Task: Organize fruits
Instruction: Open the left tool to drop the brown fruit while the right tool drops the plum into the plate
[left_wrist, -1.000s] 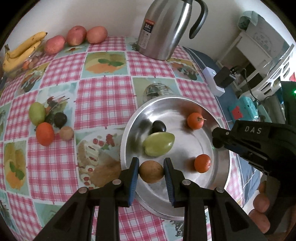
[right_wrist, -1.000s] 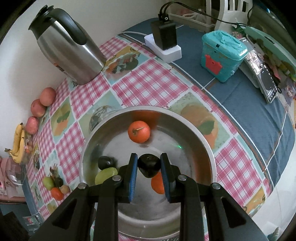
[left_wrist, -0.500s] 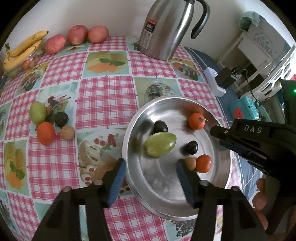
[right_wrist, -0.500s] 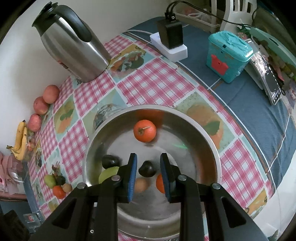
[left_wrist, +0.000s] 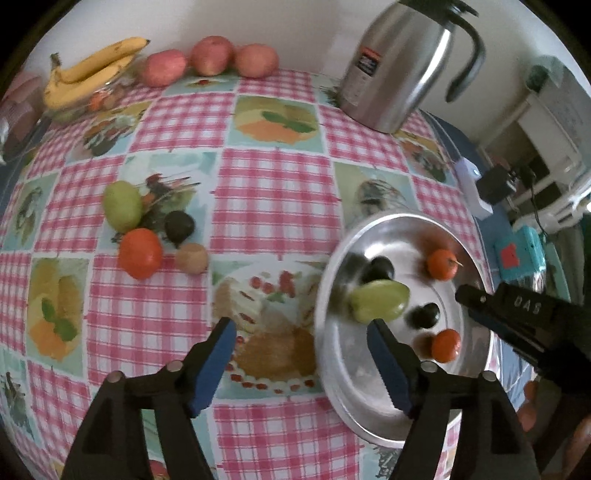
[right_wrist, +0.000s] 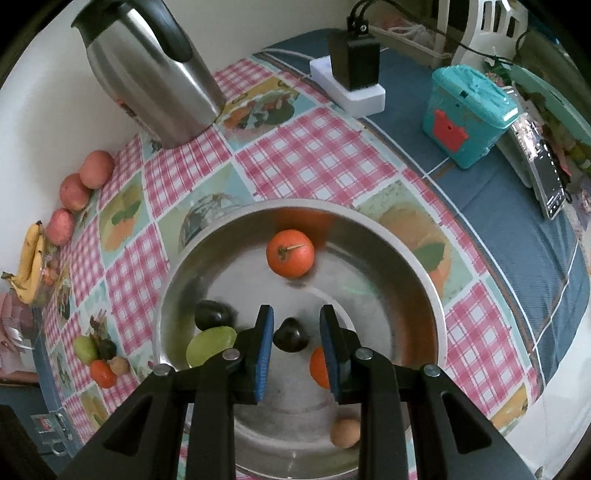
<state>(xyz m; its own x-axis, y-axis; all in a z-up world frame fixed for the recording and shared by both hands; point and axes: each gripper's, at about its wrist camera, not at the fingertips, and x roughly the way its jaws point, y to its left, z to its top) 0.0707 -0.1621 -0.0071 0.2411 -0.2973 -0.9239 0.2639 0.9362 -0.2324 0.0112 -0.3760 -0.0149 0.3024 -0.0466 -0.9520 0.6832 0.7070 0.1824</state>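
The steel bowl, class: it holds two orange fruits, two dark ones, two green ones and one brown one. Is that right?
Not quite. The steel bowl holds only one green fruit, not two, as the right wrist view shows. The rest of the statement stands.

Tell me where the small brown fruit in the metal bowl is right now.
In the right wrist view, the small brown fruit lies alone at the bottom right of the metal bowl, below the orange fruit.
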